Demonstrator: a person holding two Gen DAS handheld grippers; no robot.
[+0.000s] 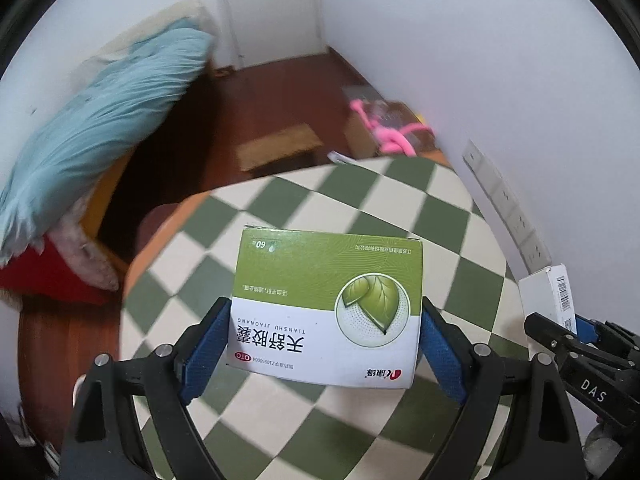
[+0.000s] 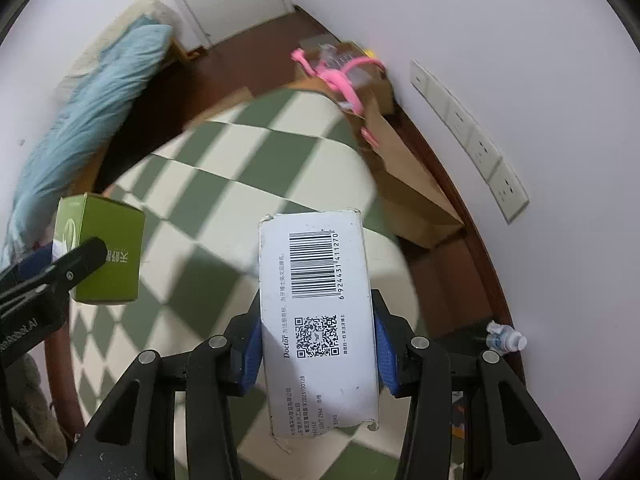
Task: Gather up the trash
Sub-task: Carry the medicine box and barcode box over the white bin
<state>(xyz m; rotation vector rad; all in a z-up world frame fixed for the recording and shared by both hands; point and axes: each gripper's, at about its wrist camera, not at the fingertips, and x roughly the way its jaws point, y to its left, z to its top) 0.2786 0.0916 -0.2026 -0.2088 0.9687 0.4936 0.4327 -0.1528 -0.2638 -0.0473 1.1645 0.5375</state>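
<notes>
Between the blue pads of the left claw (image 1: 325, 344) a green and white medicine box (image 1: 326, 308) is gripped by its two side faces and held clear above the checkered counter (image 1: 400, 208). A white box (image 2: 318, 320) printed with a barcode is clamped in the same way by the right claw (image 2: 318, 350), with most of its length jutting forward past the pads.

Both pieces of trash are light cardboard, held only along narrow strips. A slip is judged likely if either claw is swung fast or tipped steeply, and the long white box could be levered out of the pads by its overhang. The thin walls could also be crushed if the pads are squeezed harder.

The two claws are carried close together, so one box could be knocked loose by the other claw.

No bin is seen in either view. On the floor beyond the counter edge stands a cardboard carton (image 2: 416, 200) draped with something pink (image 2: 340, 76); a box released short of any container would be dropped onto the floor.
</notes>
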